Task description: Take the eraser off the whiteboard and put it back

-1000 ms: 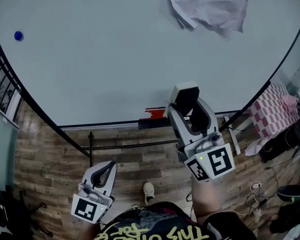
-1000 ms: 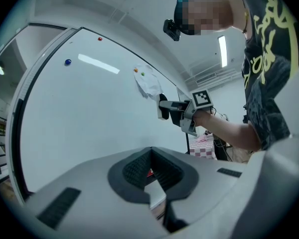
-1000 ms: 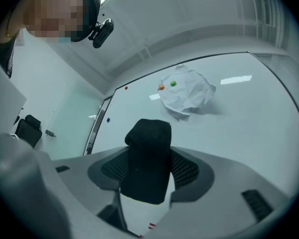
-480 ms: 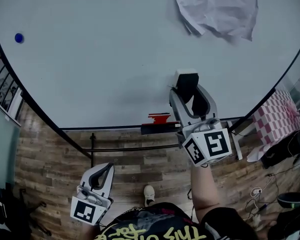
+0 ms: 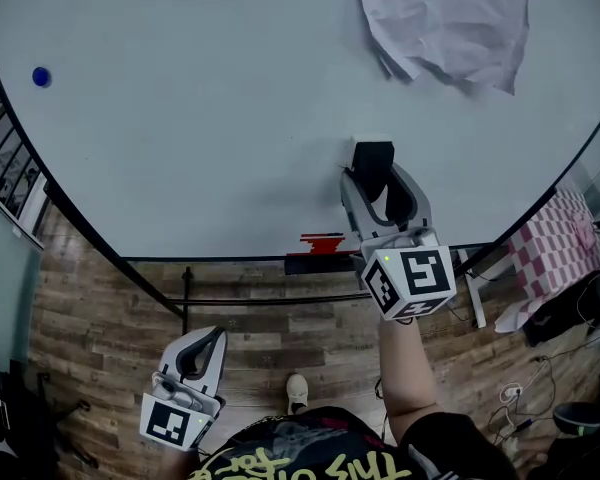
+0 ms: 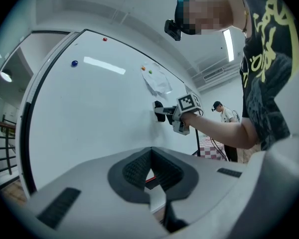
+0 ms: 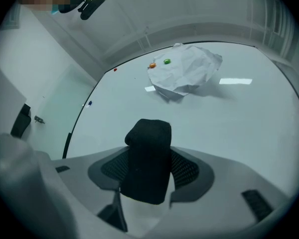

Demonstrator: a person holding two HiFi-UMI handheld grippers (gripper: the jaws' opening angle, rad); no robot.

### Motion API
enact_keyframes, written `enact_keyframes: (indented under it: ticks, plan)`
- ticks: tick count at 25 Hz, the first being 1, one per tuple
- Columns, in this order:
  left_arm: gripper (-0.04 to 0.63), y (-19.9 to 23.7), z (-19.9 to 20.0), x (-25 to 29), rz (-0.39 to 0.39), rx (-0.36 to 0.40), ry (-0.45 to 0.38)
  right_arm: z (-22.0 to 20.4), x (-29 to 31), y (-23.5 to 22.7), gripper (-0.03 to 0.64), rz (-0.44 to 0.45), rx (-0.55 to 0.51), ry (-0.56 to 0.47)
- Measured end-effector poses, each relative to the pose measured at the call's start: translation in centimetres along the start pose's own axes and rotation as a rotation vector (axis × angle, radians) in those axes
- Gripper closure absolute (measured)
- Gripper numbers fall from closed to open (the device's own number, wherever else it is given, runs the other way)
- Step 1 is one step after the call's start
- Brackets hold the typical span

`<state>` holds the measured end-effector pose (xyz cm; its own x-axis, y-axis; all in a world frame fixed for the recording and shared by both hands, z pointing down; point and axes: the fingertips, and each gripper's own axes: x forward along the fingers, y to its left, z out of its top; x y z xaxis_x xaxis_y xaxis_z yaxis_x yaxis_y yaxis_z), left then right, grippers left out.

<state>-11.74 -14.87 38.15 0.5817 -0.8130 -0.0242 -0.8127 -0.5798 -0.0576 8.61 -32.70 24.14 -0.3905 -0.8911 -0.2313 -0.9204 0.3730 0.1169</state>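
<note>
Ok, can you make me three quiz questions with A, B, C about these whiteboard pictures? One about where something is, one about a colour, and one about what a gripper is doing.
1. Where is the crumpled paper?
A in a bin
B on the whiteboard
C on a chair

2. What colour is the lone magnet at the board's far left in the head view?
A yellow
B pink
C blue

3. What is the right gripper doing?
A gripping the eraser
B standing open and empty
C gripping a pen

Answers: 1 B, the head view shows the paper stuck on the board. 2 C, a blue dot sits there. 3 A, the right gripper view shows the black eraser clamped between its jaws.
</note>
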Motion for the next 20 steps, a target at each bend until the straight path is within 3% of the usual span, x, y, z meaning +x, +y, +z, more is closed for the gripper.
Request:
enact_keyframes:
  ticks: [20]
  plan:
    - [0.592, 1.1, -0.3, 0.1, 0.064, -0.006, 0.008, -1.4, 1.9, -1.4, 0.377, -0.037, -0.039, 0.048]
